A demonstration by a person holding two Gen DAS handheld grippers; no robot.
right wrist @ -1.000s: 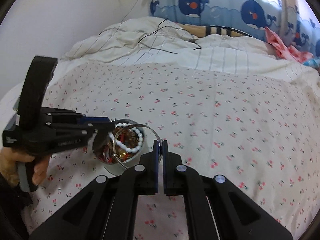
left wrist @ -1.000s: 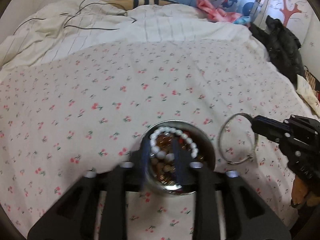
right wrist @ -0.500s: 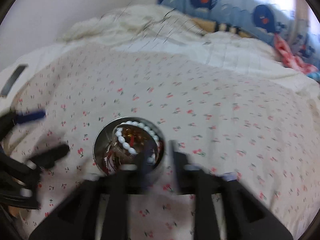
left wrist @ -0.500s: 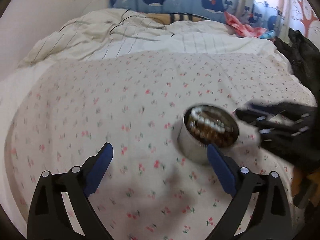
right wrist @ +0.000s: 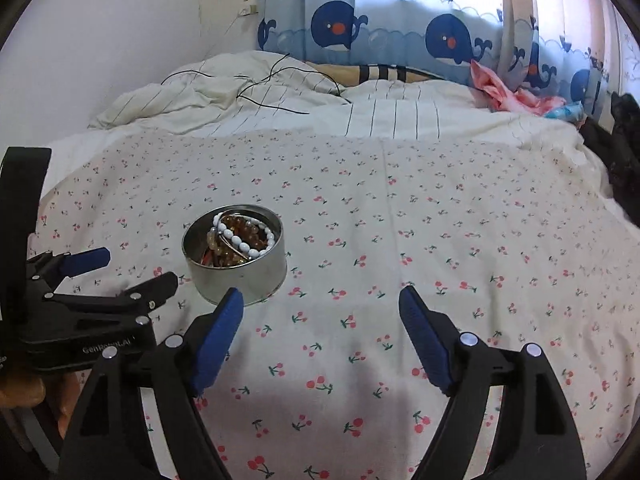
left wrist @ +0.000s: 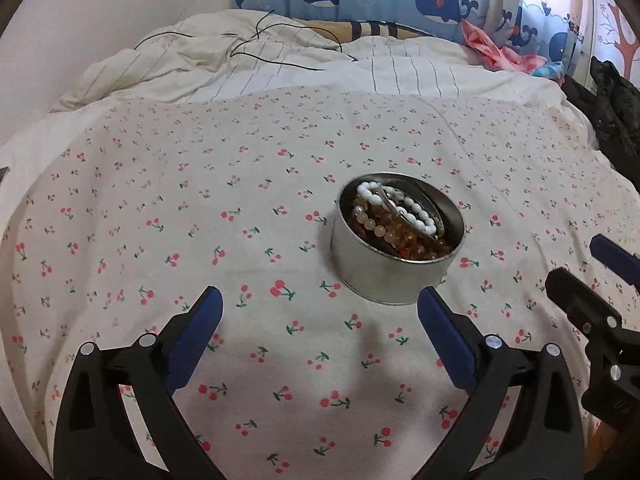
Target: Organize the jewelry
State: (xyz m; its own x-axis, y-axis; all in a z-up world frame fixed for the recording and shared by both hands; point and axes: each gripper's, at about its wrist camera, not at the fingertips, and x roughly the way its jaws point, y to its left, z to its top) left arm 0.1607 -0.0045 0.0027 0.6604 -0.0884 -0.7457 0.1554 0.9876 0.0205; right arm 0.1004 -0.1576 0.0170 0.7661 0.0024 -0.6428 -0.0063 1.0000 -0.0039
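Note:
A round metal tin (left wrist: 384, 280) stands on the cherry-print bedspread (left wrist: 200, 208). Inside lie a white bead bracelet (left wrist: 404, 208), amber bead strands (left wrist: 372, 222) and a thin silver bangle (right wrist: 229, 242). My left gripper (left wrist: 319, 300) is wide open just short of the tin, nothing between its blue pads. My right gripper (right wrist: 321, 296) sits to the tin's (right wrist: 240, 276) right; its jaws are opening and hold nothing. Each gripper shows in the other's view: the right gripper (left wrist: 576, 260) at the far right, the left gripper (right wrist: 138, 267) at the far left.
A rumpled striped duvet (right wrist: 280, 108) with a black cable (right wrist: 260, 88) lies beyond the bedspread. Dark clothing (left wrist: 612, 112) is piled at the bed's right edge, pink fabric (right wrist: 504, 92) by the whale-print curtain (right wrist: 400, 32). A hand (right wrist: 24, 394) grips the left tool.
The silver bangle that the shut right gripper held beside the tin now lies in it. Both grippers have opened and drawn back from the tin, the left off to its near left.

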